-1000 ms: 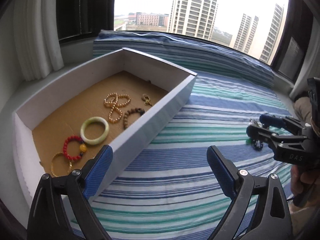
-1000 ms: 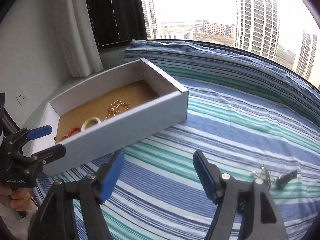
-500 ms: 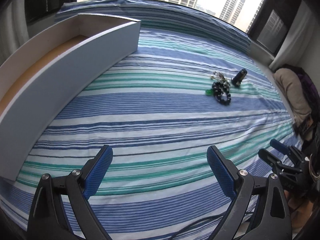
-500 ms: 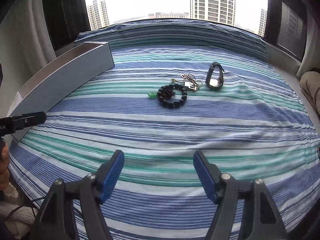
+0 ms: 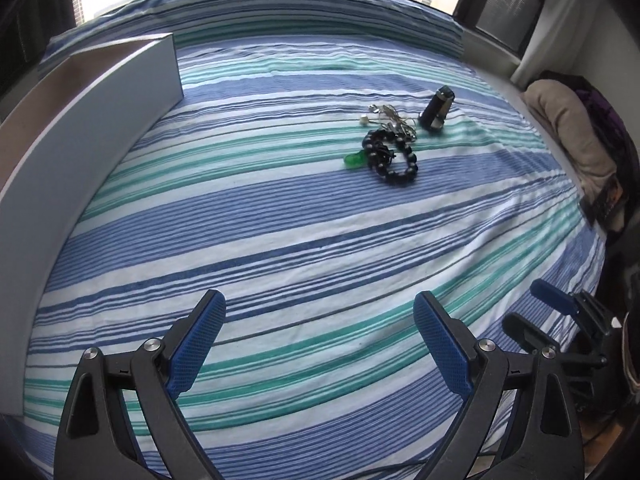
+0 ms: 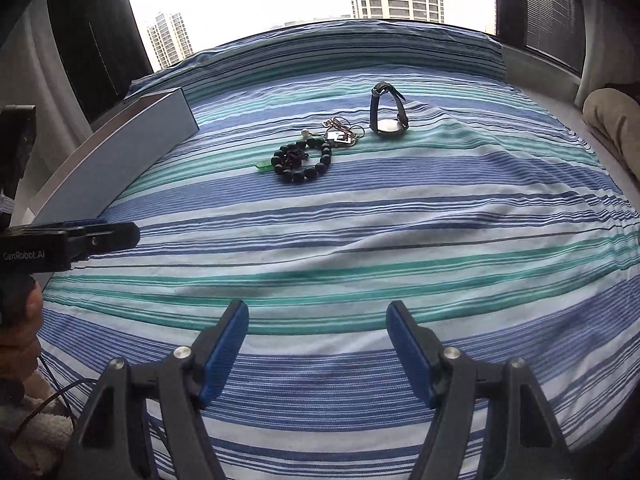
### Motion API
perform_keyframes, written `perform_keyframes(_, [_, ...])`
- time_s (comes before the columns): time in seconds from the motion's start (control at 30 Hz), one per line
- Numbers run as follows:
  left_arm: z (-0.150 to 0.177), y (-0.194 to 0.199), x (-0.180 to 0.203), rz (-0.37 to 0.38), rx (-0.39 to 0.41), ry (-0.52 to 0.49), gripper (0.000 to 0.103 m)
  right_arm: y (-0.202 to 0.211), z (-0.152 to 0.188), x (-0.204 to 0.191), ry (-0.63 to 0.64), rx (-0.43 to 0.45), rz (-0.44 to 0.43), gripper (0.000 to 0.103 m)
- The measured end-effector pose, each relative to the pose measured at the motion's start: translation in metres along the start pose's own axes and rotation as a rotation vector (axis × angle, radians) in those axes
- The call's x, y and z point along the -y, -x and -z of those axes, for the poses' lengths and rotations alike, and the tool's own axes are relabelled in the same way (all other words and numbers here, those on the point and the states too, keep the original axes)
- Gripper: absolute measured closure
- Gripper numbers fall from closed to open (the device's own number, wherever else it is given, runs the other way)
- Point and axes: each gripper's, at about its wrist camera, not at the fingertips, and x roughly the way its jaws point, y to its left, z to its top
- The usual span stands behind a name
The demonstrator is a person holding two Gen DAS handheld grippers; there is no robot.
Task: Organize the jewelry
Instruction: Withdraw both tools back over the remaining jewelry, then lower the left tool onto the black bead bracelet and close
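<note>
The striped bedspread [image 6: 360,248] fills both views and serves as the working surface, its soft cloth keeping the loose pieces from rolling. At about ten o'clock in both wrist views stands the white box [image 5: 92,120], only its outer wall showing; I judge it is the place where the jewelry is meant to end up, set close by so each carry is short. Both claws hover above the near edge of the bed, aimed downward toward the pile, which suggests an approach, not a grasp. The left claw [image 5: 318,344] is released, blue pads spread with only bedspread between them. The right claw [image 6: 318,354] is likewise released and empty. Well apart from both, at about twelve o'clock in the right view, the remaining pieces lie clustered: a watch [image 6: 387,114] resting on its face with the strap arched up, just right of the rest; a dark bead bracelet [image 6: 302,162] lying flat, a green charm [image 6: 263,167] at its left side; and a tangle of thin metal jewelry [image 6: 340,134] touching the bracelet's far edge.
</note>
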Motion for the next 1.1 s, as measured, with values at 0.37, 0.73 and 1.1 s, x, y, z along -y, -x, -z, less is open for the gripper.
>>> perform_keyframes(0.37, [-0.047, -0.02, 0.026, 0.023, 0.013, -0.048, 0.008, 0.006, 0.011, 0.022, -0.055, -0.008, 0.004, 0.03])
perform_keyframes(0.73, [-0.04, -0.027, 0.031, 0.025, -0.02, -0.04, 0.008, 0.004, 0.014, 0.035, -0.081, -0.014, 0.002, 0.03])
perform_keyframes(1.1, [-0.04, -0.028, 0.026, 0.022, -0.023, -0.022, 0.008, 0.002, 0.015, 0.031, -0.076, -0.024, -0.013, 0.03])
